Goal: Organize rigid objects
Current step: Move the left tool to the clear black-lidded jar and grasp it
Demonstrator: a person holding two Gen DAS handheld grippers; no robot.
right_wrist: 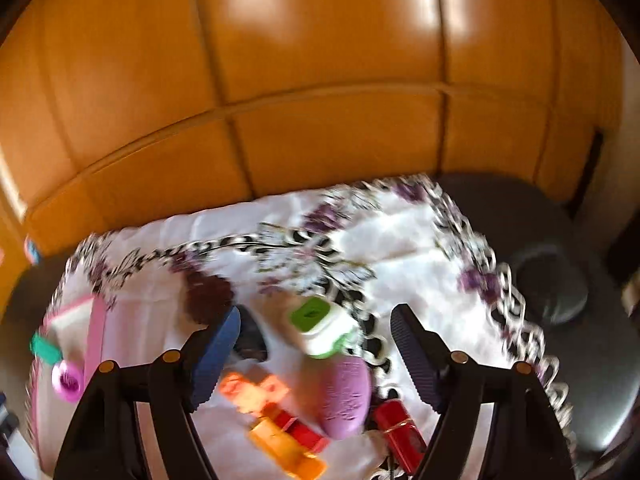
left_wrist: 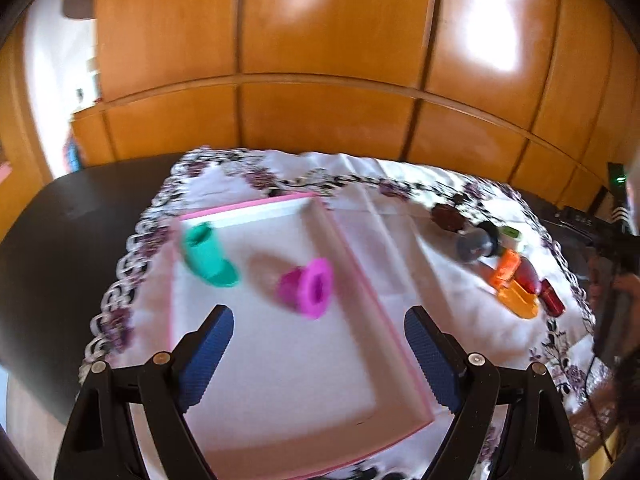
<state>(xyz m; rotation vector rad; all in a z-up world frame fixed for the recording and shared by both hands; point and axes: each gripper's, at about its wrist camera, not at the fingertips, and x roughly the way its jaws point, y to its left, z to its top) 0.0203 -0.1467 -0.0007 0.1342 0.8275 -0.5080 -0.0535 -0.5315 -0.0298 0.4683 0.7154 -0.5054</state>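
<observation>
A pink-rimmed white tray (left_wrist: 362, 276) lies on the flowered cloth. Inside it are a teal flanged piece (left_wrist: 208, 258) and a magenta flanged piece (left_wrist: 308, 286). My left gripper (left_wrist: 319, 330) hovers open over the tray, nothing between its pads. To the right on the cloth is a cluster of small objects: a green-and-white block (right_wrist: 320, 326), a purple oval piece (right_wrist: 346, 394), orange pieces (right_wrist: 254, 390), a red piece (right_wrist: 400, 426) and a dark maroon piece (right_wrist: 208, 294). My right gripper (right_wrist: 316, 332) stands open above this cluster, touching nothing.
The cloth (left_wrist: 392, 224) covers a dark table (left_wrist: 60, 216), which stands against a wooden panelled wall (left_wrist: 320, 60). A dark round object (right_wrist: 550, 284) lies on the table beyond the cloth's right edge. The tray's corner (right_wrist: 80, 312) shows at the right wrist view's left.
</observation>
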